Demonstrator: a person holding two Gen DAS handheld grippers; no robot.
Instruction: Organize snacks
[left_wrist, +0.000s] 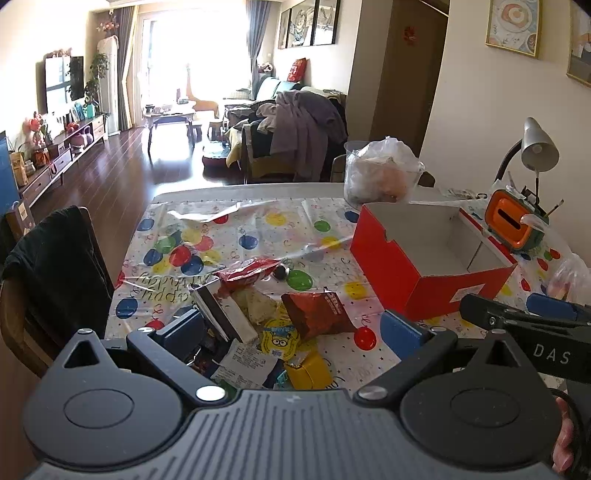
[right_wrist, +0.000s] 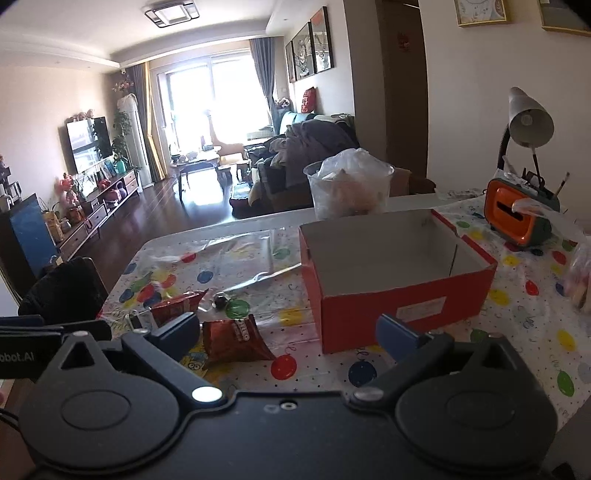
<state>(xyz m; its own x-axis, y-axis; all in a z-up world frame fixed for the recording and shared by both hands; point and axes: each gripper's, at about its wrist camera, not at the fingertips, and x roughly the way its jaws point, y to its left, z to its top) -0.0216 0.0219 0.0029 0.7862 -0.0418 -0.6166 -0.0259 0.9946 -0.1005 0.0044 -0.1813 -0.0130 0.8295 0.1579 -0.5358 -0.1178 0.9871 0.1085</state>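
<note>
A pile of snack packets lies on the balloon-print tablecloth (left_wrist: 258, 225): a dark red Oreo packet (left_wrist: 319, 314), a red packet (left_wrist: 247, 275), a dark box with a white side (left_wrist: 225, 319), a yellow minion pouch (left_wrist: 279, 338) and a yellow box (left_wrist: 310, 371). An empty red cardboard box (left_wrist: 391, 273) stands open to their right. My left gripper (left_wrist: 291, 330) is open and empty just above the pile. My right gripper (right_wrist: 288, 334) is open and empty, between the Oreo packet (right_wrist: 234, 338) and the red box (right_wrist: 399, 306); it also shows in the left wrist view (left_wrist: 524, 314).
A clear tub holding a plastic bag (left_wrist: 382, 175) stands behind the red box. An orange and green holder (left_wrist: 511, 221) and a grey desk lamp (left_wrist: 537, 146) stand at the far right. A chair draped in black cloth (left_wrist: 55, 273) is at the table's left edge.
</note>
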